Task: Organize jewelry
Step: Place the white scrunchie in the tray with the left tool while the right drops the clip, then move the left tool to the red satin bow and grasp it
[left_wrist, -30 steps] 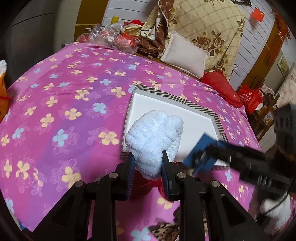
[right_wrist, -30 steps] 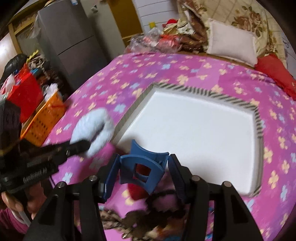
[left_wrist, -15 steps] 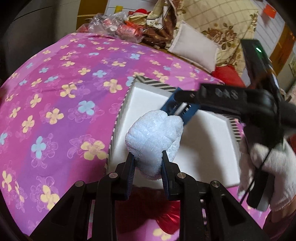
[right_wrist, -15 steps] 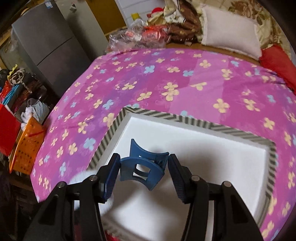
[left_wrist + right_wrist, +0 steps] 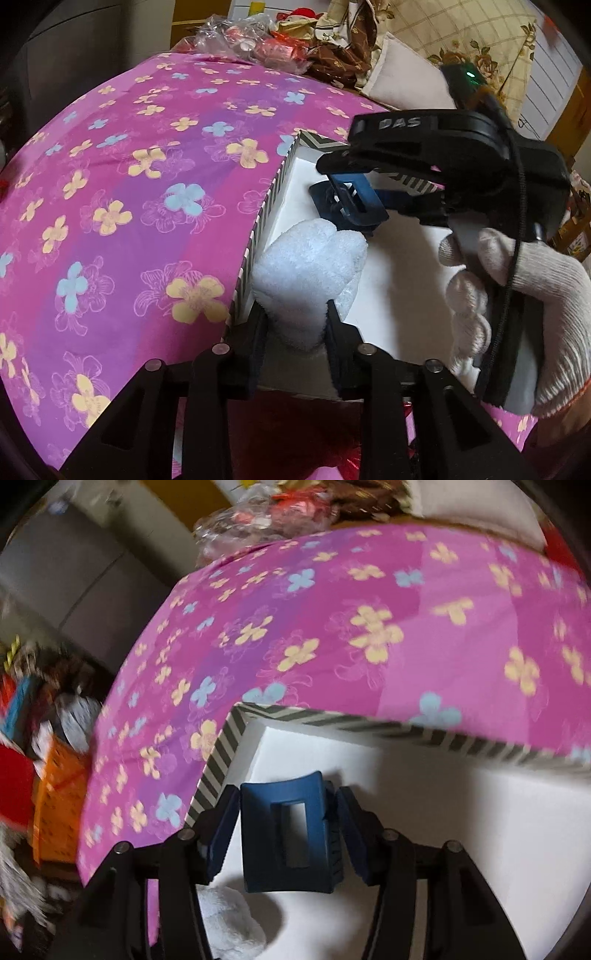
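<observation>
My left gripper (image 5: 295, 332) is shut on a fluffy white scrunchie (image 5: 308, 266) and holds it over the near left corner of the white box (image 5: 402, 280) with a black-and-white striped rim. My right gripper (image 5: 286, 832) holds a dark blue hair claw clip (image 5: 290, 834) low in the box's far left corner; its jaws look slightly parted around the clip. In the left wrist view the right gripper (image 5: 351, 192) reaches in from the right with the clip (image 5: 349, 206) just beyond the scrunchie. The scrunchie also shows in the right wrist view (image 5: 231, 923).
The box lies on a pink flowered bedspread (image 5: 129, 206). Pillows (image 5: 406, 74) and plastic bags (image 5: 240, 37) lie at the far end. An orange basket (image 5: 55, 805) and clutter stand on the floor to the left. Red items (image 5: 295, 435) lie under my left gripper.
My right gripper has carried the blue clip forward and down into the box's far left corner. My left gripper has moved the scrunchie forward over the box's near corner.
</observation>
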Demonstrator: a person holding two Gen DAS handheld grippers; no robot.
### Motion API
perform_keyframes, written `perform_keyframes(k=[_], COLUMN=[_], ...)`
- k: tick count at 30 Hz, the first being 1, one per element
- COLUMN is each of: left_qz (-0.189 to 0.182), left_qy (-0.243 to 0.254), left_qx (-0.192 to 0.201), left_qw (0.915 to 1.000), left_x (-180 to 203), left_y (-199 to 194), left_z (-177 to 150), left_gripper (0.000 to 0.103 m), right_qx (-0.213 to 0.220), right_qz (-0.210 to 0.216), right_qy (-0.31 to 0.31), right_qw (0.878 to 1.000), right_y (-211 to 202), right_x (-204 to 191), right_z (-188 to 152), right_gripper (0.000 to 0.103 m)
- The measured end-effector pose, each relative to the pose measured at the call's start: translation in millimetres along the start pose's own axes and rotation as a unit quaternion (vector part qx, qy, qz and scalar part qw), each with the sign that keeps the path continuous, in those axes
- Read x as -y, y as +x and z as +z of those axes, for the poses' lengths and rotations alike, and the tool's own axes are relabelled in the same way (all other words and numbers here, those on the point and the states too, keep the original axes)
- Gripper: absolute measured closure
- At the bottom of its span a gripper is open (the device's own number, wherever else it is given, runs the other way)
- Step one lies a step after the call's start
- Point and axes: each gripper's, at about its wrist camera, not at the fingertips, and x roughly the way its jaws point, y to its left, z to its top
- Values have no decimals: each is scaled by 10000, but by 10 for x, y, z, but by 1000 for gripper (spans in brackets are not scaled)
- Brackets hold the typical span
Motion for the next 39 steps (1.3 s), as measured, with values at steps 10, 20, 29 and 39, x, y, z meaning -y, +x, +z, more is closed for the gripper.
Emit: perform_keyframes(k=[10, 20, 29, 39], left_qz=[-100, -34, -346, -403], left_qy=[101, 201, 195, -29], left_qx=[76, 448, 467, 178], left_qw=[9999, 9988, 9981, 9990], left_x=[58, 82, 6, -330], left_y=[-76, -385, -761, -942], left_z=[-44, -81, -250, -649], left_gripper=[59, 47, 46, 47], right_qx=[511, 935, 1396, 1309], right_qz=[109, -363, -646, -489], right_qy=[-103, -383, -587, -672], right_qw=[9986, 9942, 9864, 9879], right_y=[-743, -1528, -2063, -2199], right_x=[-37, 57, 90, 141], right_z=[-321, -996, -1773, -2419], right_gripper=[30, 27, 27, 27])
